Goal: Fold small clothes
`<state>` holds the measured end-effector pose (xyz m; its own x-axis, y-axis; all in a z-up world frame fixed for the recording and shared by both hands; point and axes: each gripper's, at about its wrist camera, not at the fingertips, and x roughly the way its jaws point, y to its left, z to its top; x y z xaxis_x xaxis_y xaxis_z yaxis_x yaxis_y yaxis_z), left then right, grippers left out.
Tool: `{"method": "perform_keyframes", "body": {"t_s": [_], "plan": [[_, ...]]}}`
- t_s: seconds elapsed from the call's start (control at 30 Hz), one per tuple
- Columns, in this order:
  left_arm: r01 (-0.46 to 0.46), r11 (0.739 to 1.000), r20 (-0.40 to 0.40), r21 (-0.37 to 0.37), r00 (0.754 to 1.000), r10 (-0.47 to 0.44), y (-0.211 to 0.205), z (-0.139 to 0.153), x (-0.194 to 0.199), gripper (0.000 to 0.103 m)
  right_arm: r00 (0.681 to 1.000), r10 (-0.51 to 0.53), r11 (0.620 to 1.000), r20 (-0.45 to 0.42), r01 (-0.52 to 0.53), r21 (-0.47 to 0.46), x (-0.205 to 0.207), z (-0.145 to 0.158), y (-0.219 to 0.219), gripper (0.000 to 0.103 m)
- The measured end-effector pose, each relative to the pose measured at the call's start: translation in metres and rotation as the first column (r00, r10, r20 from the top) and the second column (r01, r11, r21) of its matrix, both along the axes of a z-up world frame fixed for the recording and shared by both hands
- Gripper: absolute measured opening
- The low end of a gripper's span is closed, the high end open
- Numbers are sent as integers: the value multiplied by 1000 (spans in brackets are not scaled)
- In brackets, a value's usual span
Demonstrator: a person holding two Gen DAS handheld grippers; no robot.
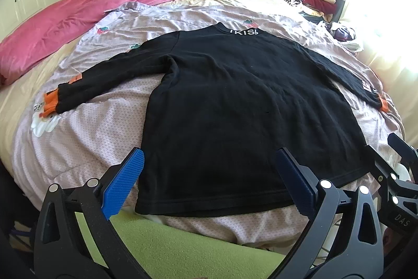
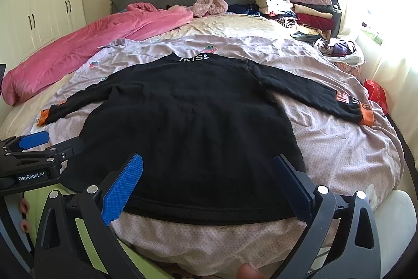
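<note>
With both sets spread wide and nothing between the pads, left tongs (image 1: 207,182) and right tongs (image 2: 206,183) hang over the near hem of the black sweater (image 1: 235,109). It lies flat on the bed (image 1: 78,137) just ahead of both, sleeves out to either side, collar at the far end. Pink blanket (image 1: 78,17) far left of the tongs, clothes pile (image 2: 300,9) far right.

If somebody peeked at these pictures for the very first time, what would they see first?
Probably the big black sweater, spread flat in the middle of the bed with both sleeves stretched out and orange cuffs at the ends. Next, the bright pink blanket bunched along the bed's left side, and the pile of folded clothes stacked at the far right by the headboard.
</note>
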<state>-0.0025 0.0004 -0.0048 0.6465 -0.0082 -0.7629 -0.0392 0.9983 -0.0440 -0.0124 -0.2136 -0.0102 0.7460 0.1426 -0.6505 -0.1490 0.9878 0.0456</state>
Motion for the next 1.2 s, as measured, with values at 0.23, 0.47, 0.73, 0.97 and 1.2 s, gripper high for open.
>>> {"method": "perform_keyframes", "body": {"t_s": [0.23, 0.47, 0.73, 0.97, 1.2], "plan": [[2, 1000, -5, -7, 1000, -2, 0, -1, 1, 94, 1000, -2, 1000, -2, 2, 4, 1, -1, 0, 99], [-4, 1000, 0, -8, 1000, 4, 1, 0, 1, 94, 1000, 2, 1000, -1, -2, 3, 0, -2, -2, 99], [-6, 1000, -1, -6, 1000, 6, 1, 0, 1, 94, 1000, 4, 1000, -2, -4, 2, 0, -3, -2, 99], [-9, 1000, -5, -4, 1000, 9, 1, 0, 2, 94, 1000, 2, 1000, -4, -2, 3, 1, -4, -3, 99], [-9, 1000, -6, -2, 1000, 9, 2, 0, 3, 94, 1000, 4, 1000, -4, -4, 2, 1, -4, -2, 99]]}}
